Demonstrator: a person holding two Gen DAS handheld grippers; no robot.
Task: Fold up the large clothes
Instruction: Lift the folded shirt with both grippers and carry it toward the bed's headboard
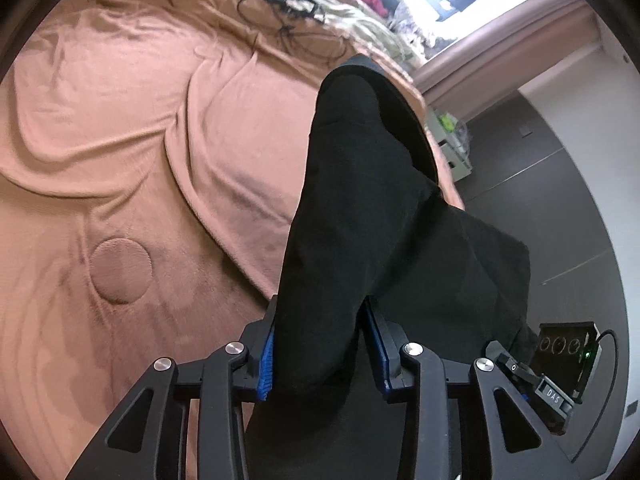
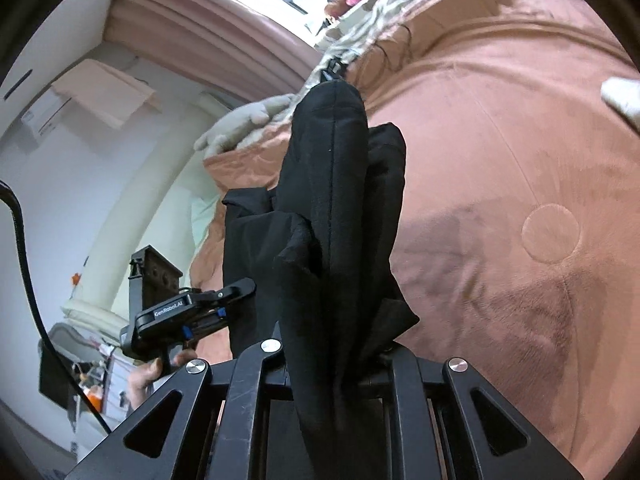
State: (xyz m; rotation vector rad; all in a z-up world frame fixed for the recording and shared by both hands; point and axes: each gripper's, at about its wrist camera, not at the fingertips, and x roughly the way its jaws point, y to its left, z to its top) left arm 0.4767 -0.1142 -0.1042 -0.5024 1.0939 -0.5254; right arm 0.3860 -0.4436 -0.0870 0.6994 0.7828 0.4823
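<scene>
step: lifting black garment (image 1: 360, 200) off the bed (image 1: 120, 140) | left gripper (image 1: 320, 344) clamped on cloth, right gripper (image 2: 332, 360) pinching it too | tip: I'd keep both level, stretch it flat first

I see the cloth (image 1: 360, 216) hanging between my two grippers, above the bed (image 1: 120, 160). My left gripper (image 2: 224, 300) is left of it.

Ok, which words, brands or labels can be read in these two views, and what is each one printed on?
"GenRobot.AI": white lettering on the body of the left gripper, seen in the right wrist view.
"DAS": small white lettering on a black clip at the lower right of the left wrist view.
Nothing readable on the black garment or the blanket.
</scene>
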